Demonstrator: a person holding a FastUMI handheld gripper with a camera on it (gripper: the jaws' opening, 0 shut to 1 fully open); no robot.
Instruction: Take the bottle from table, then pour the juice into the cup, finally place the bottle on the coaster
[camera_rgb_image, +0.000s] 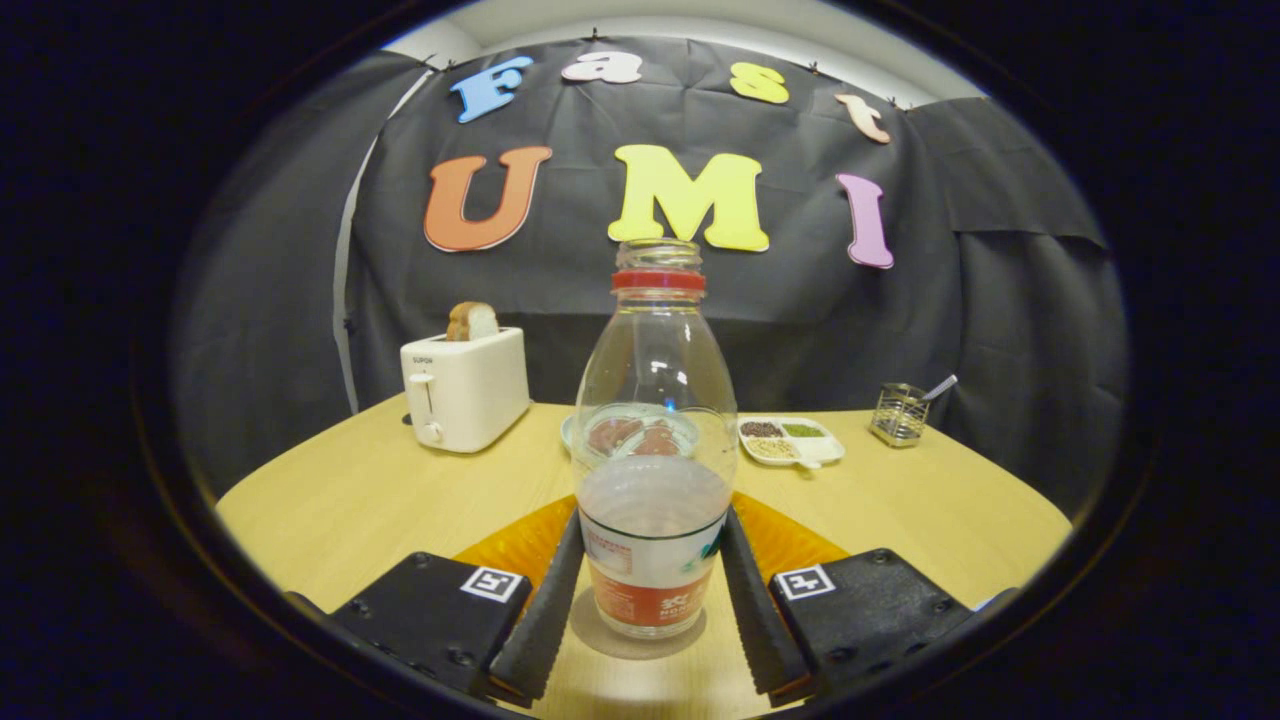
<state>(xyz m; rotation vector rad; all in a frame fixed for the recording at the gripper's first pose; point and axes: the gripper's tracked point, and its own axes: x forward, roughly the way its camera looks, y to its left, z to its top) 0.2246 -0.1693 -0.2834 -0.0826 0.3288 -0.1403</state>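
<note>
A clear plastic bottle (652, 400) stands upright between my fingers, its base resting on the wooden table (330, 500) with a shadow under it. It has a red neck ring, no cap, pale liquid in its lower part and a red-and-white label. My gripper (651, 520) is shut on the bottle, with both fingertips against its sides at the liquid level. An orange coaster (510, 545) lies flat on the table just beyond the bottle's base, partly hidden by the fingers and the bottle.
A white toaster (465, 390) holding a slice of bread stands at the back left. A plate (580, 430) with reddish food shows behind the bottle. A divided white dish (790, 440) of grains and a wire holder (898, 413) stand at the back right.
</note>
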